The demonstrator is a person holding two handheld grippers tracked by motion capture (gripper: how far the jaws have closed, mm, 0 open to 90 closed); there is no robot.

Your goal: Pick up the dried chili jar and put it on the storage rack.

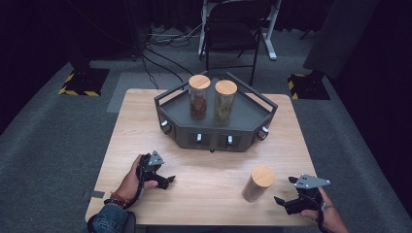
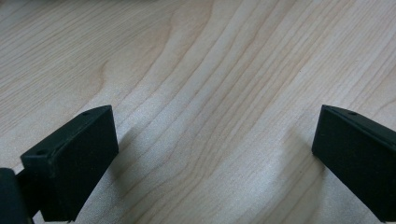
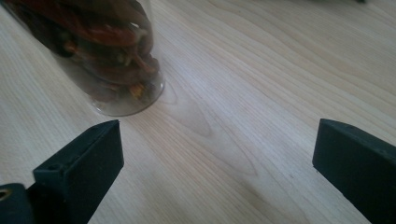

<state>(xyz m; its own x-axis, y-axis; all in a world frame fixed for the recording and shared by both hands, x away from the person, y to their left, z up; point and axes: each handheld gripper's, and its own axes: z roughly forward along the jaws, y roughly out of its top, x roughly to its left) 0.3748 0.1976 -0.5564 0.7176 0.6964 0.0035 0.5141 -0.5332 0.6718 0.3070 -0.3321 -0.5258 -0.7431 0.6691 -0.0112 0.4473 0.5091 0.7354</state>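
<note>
A clear jar [image 1: 257, 184] with a wooden lid stands on the table at the front right; in the right gripper view the jar [image 3: 107, 51] holds reddish-brown pieces. My right gripper [image 1: 284, 191] is just right of it, open and apart from it. In its own view the right gripper [image 3: 217, 135] has bare wood between the jaws, and the jar's base lies beyond the left jaw. My left gripper [image 1: 165, 177] rests at the front left, open. The left gripper [image 2: 215, 126] has nothing between its jaws.
A dark angular tray [image 1: 243, 116] stands at the table's back centre with two more wooden-lidded jars [image 1: 198, 97] [image 1: 225, 102] upright in it. Beyond the wooden table [image 1: 204, 170] are a folding chair [image 1: 232, 34] and floor cables.
</note>
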